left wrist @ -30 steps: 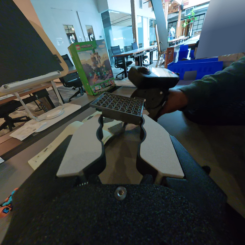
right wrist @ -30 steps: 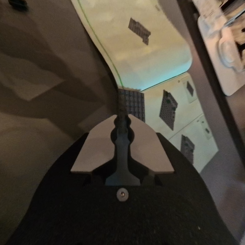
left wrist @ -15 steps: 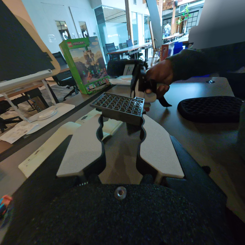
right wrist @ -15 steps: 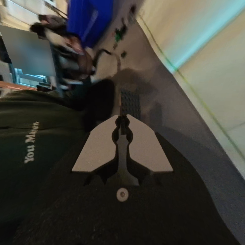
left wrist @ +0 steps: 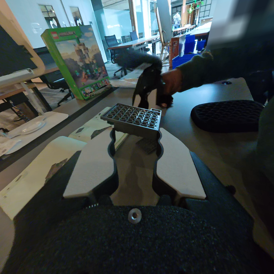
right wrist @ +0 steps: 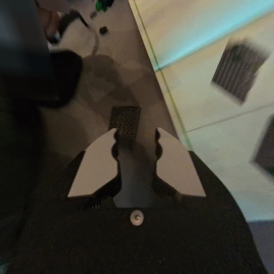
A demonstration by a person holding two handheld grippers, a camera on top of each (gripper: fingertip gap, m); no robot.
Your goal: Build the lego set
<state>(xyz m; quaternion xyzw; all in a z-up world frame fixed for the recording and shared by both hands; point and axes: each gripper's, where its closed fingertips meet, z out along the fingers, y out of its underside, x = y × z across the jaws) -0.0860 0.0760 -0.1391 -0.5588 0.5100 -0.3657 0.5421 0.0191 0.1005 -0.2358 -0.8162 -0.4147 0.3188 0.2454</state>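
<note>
while both tools work over the table:
left gripper (left wrist: 135, 130): jaws clamped on a dark grey studded lego plate (left wrist: 133, 118), held underside up and roughly level above the grey-brown table (left wrist: 207, 148).
second plate: a smaller dark grey lego plate (right wrist: 125, 123) lies flat on the table under the held one; in the right wrist view it sits just ahead of the left fingertip.
right gripper (right wrist: 135, 130): jaws spread apart, nothing between them; that view is blurred.
right hand (left wrist: 170, 83): grips the right tool's black handle, dark green sleeve behind it.
instruction booklet (left wrist: 37, 170): cream pages open on the table left of the grippers, with printed pictures of grey plates.
box (left wrist: 77, 62): green lego set carton standing upright at the far table edge; it bears a logo and printed title, artwork of a blocky tower.
black mat (left wrist: 226, 115): dimpled rubber pad lying on the table to the right.
</note>
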